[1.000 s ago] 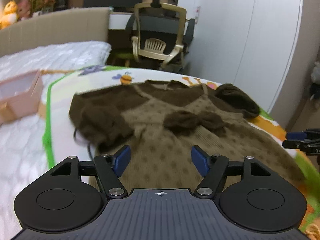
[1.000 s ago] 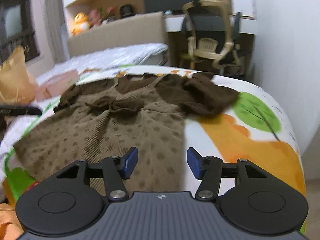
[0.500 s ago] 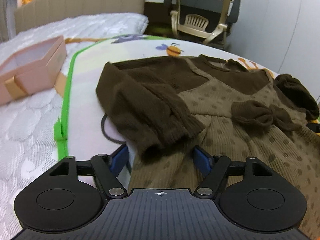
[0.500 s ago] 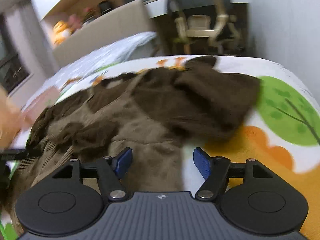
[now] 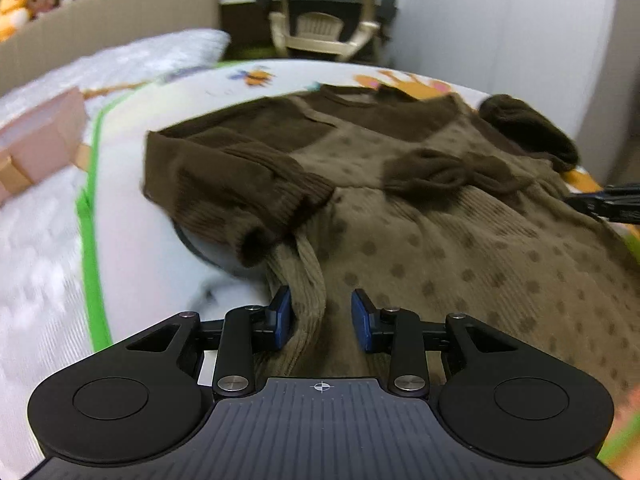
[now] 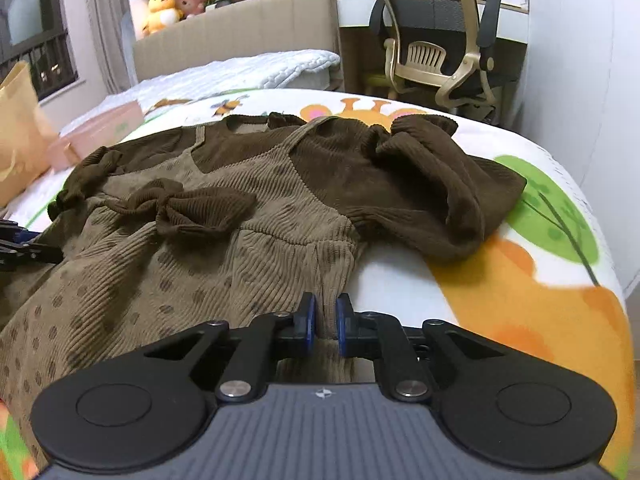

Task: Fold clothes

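A tan dotted corduroy dress (image 5: pixel 440 248) with dark brown sleeves and a brown bow (image 5: pixel 448 172) lies flat on the bed mat. My left gripper (image 5: pixel 322 316) sits low at the dress's left side edge, just below the left sleeve (image 5: pixel 240 188). Its jaws are closing around a raised ridge of tan fabric. The right pad still stands apart from the ridge. In the right wrist view my right gripper (image 6: pixel 325 322) is at the right waist edge of the dress (image 6: pixel 200 248). Its jaws are closing, and the blue pads pinch a fold of fabric below the right sleeve (image 6: pixel 440 200).
A colourful cartoon mat (image 6: pixel 540 280) covers the bed under the dress. A pink box (image 5: pixel 36 140) lies on the white quilt to the left, with a paper bag (image 6: pixel 16 132) beyond it. An office chair (image 6: pixel 440 52) stands past the bed's far edge, and a white wall runs along the right.
Both grippers sank onto the dress's side edges. The right jaws came together on the waist edge fabric. The left jaws narrowed around a ridge of fabric below the left sleeve.
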A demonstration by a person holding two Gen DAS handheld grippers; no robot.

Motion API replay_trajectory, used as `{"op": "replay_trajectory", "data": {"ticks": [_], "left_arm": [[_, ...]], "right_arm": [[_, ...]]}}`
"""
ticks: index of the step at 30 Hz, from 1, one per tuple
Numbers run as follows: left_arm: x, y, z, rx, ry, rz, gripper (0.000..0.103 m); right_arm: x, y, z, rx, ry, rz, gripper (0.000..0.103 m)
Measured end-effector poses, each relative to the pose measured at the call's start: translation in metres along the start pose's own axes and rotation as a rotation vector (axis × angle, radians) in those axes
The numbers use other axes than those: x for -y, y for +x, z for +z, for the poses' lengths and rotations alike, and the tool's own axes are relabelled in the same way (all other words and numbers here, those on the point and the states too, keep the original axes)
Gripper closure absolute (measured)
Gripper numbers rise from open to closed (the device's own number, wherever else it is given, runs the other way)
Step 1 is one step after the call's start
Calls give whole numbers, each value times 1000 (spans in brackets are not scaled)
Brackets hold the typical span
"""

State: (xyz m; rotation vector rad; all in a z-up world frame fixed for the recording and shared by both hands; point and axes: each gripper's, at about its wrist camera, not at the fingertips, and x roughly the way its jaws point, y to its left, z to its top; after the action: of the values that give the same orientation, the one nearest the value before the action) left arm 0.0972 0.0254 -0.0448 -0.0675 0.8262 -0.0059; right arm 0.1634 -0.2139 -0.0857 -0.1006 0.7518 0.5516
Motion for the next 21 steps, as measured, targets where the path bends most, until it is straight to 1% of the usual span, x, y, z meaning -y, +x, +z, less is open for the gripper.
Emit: {"op": "replay_trajectory", "data": {"ticks": [1,3,4,6,7,8,9,10,11,13,15,16,18,19,20,21], "left_arm": [[3,-6,-5,-9,2,-18,67],[8,-15,-12,-15,4,-43,62],[9,-20,-14,-9,1,-50,57],[9,-28,-12,20,2,-44,54],[7,-32,-9,37,-2,-38,44],[3,-34,-5,54,-18,-36,30],[-1,-35,0,67,-50,-40,24],[-5,-36,4,75,-89,-48,18],[-10,-35,6,79,-134,-58,18],[-23,-28,11,66,-250,-72,18],[-35,-14,17,47,-335,-81,17],[-39,-6,19,37,-360,-82,19],[-46,8,23,22,-384,-79,28],[-49,14,27,18,-379,-72,48],[-50,15,33,29,-355,-44,65],[-52,12,41,53,-318,2,68]], "right_arm": [[1,-6,-4,-4,0,-4,92],[4,-16,-11,-7,4,-15,92],[4,-20,-14,-6,8,-20,92],[6,-26,-18,-1,18,-29,91],[8,-27,-18,5,28,-30,90],[9,-29,-17,12,39,-32,85],[10,-29,-14,18,48,-37,81],[10,-29,-11,28,52,-44,71],[10,-30,-9,41,54,-51,63],[9,-32,-5,69,49,-60,59],[6,-33,0,93,42,-64,53],[5,-32,1,103,39,-61,48],[1,-29,3,122,35,-53,45],[-1,-27,4,130,36,-46,45],[-2,-24,4,137,42,-38,44],[-2,-21,2,140,50,-30,43]]}}
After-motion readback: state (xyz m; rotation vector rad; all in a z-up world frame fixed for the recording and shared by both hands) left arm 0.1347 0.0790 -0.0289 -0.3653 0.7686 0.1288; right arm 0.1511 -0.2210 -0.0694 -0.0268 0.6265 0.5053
